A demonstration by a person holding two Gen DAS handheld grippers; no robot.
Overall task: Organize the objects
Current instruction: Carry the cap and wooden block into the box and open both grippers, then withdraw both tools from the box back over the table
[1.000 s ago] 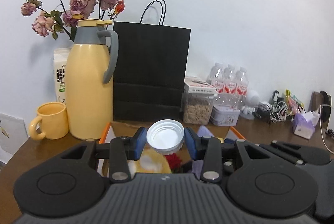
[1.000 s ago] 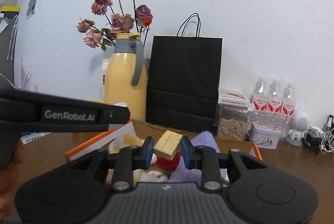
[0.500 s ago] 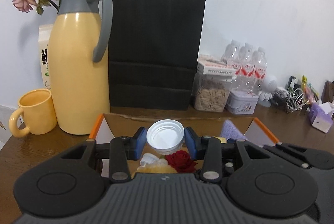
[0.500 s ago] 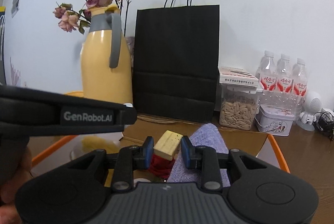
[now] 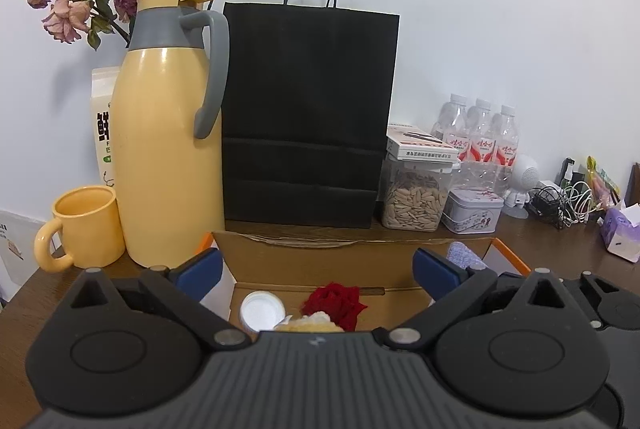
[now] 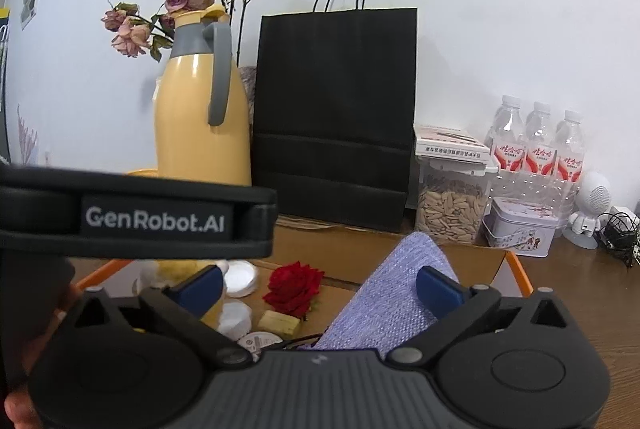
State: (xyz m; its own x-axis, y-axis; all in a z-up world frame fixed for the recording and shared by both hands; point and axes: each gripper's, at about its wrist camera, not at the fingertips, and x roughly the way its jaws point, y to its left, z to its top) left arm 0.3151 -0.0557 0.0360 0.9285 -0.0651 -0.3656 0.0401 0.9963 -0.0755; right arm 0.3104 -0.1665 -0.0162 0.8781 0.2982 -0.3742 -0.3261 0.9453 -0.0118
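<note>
Your left gripper hangs over the cardboard box, fingers spread wide, nothing between them. White cap lies in the box, lower left of centre in the left view, beside the red rose. Your right gripper is likewise spread and empty. Wooden block sits on the box floor below the rose, lower centre of the right view, purple cloth just right. Both items look binned; I can't tell what's left to sort on the worktop.
</note>
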